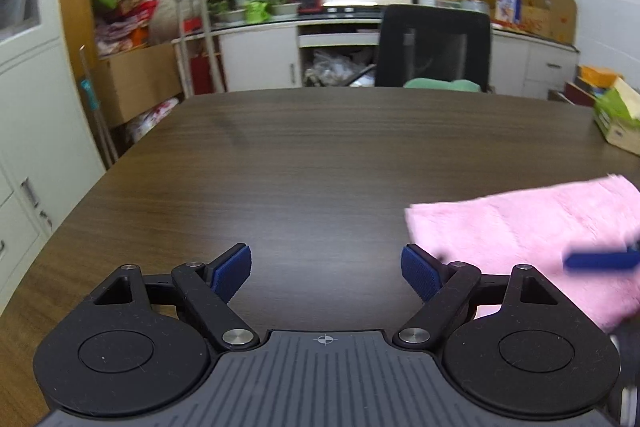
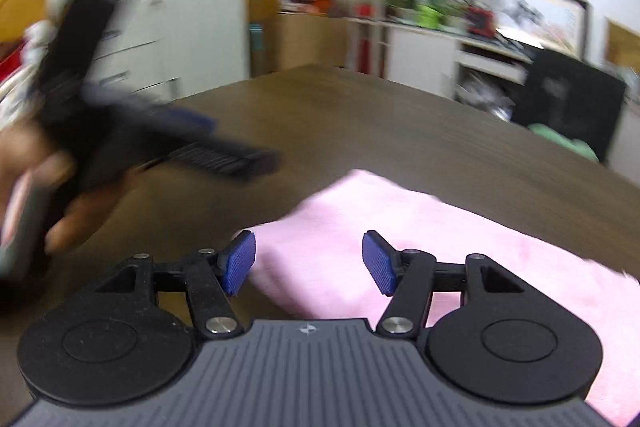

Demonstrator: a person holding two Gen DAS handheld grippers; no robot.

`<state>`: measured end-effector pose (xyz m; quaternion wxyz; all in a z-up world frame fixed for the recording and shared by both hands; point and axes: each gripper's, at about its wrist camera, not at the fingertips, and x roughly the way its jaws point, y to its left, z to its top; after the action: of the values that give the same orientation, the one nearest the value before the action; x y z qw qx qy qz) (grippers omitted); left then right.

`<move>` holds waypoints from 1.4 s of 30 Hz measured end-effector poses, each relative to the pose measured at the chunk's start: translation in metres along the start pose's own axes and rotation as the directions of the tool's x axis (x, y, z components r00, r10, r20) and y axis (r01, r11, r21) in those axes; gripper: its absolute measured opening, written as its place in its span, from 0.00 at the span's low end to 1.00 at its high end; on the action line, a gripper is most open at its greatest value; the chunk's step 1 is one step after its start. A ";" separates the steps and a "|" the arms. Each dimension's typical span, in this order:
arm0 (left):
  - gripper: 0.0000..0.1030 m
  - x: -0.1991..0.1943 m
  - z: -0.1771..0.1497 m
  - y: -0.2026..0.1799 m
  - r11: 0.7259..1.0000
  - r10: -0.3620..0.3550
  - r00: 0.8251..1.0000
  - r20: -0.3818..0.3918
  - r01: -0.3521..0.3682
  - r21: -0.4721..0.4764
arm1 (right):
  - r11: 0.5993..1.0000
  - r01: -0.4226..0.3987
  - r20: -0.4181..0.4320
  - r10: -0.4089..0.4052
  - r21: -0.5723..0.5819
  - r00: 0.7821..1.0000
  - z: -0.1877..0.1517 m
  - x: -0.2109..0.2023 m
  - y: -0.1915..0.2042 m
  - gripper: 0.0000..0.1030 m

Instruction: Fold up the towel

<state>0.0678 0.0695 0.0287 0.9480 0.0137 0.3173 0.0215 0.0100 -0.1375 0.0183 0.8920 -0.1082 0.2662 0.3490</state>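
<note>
Towel — pink, fluffy, folded — lies flat on dark table.

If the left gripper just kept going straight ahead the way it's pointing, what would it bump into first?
Probably nothing soon. The left gripper, open, points across the bare wooden table; the pink towel lies off to its right. Far ahead stands a black chair, though depth is hard to judge.

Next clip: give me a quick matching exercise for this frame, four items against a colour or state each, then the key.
Items:
1. towel
2. left gripper
3. table
4. chair

States:
A. dark wood, mostly bare
B. pink, lying on the table
C. black, behind the table's far edge
D. open, over bare wood, holding nothing

Pairs: 1-B, 2-D, 3-A, 4-C
</note>
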 end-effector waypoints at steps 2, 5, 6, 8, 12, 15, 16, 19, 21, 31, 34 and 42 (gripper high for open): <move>0.81 -0.001 0.001 0.003 1.000 -0.001 1.000 -0.002 0.001 -0.014 | 0.999 -0.019 0.007 0.019 -0.042 1.000 -0.001 -0.001 0.016 0.59; 0.83 -0.004 0.002 0.004 1.000 -0.002 1.000 0.002 0.002 -0.016 | 0.996 -0.068 -0.004 0.068 -0.058 0.998 -0.002 0.006 0.029 0.57; 0.83 -0.004 0.001 0.004 1.000 -0.002 1.000 0.003 0.002 -0.016 | 0.997 -0.065 -0.012 0.065 -0.052 0.998 -0.002 0.009 0.030 0.55; 0.84 -0.005 0.001 0.004 1.000 -0.005 1.000 0.005 0.005 -0.013 | 0.997 -0.060 -0.028 0.059 -0.041 0.998 -0.002 0.015 0.030 0.54; 0.85 -0.005 0.001 0.004 1.000 -0.015 1.000 0.007 0.015 -0.010 | 0.999 -0.041 -0.046 0.040 -0.023 0.998 -0.003 0.020 0.031 0.52; 0.86 -0.004 0.001 0.005 1.000 -0.022 1.000 0.009 0.022 -0.012 | 1.000 -0.025 -0.057 0.024 -0.010 0.998 -0.004 0.022 0.032 0.49; 0.87 -0.004 0.001 0.005 1.000 -0.024 1.000 0.009 0.024 -0.014 | 1.000 -0.020 -0.061 0.019 -0.006 0.998 -0.004 0.022 0.033 0.45; 0.88 -0.002 0.000 0.006 0.999 -0.036 0.999 -0.005 0.036 -0.021 | 1.000 0.020 -0.059 -0.020 0.010 0.998 -0.009 0.017 0.033 0.23; 0.88 0.000 0.000 0.006 0.998 -0.056 0.998 -0.024 0.056 -0.033 | 1.000 0.020 -0.054 -0.019 0.018 0.998 -0.009 0.015 0.032 0.13; 0.88 0.013 -0.001 0.021 0.959 -0.251 0.958 -0.141 0.227 -0.167 | 0.995 -0.028 0.000 0.028 0.097 1.000 -0.009 -0.006 0.021 0.08; 0.87 0.019 -0.003 0.027 0.943 -0.294 0.940 -0.173 0.256 -0.212 | 0.989 -0.063 0.025 0.060 0.131 0.998 -0.008 -0.015 0.016 0.08; 0.85 0.022 -0.008 0.039 0.905 -0.364 0.915 -0.174 0.302 -0.301 | 0.963 -0.158 0.095 0.140 0.217 0.986 -0.005 -0.036 0.002 0.08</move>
<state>0.0798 0.1093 0.0107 0.8882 -0.1716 0.4149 -0.0976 -0.0160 -0.1583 0.0341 0.8795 0.0269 0.2757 0.3869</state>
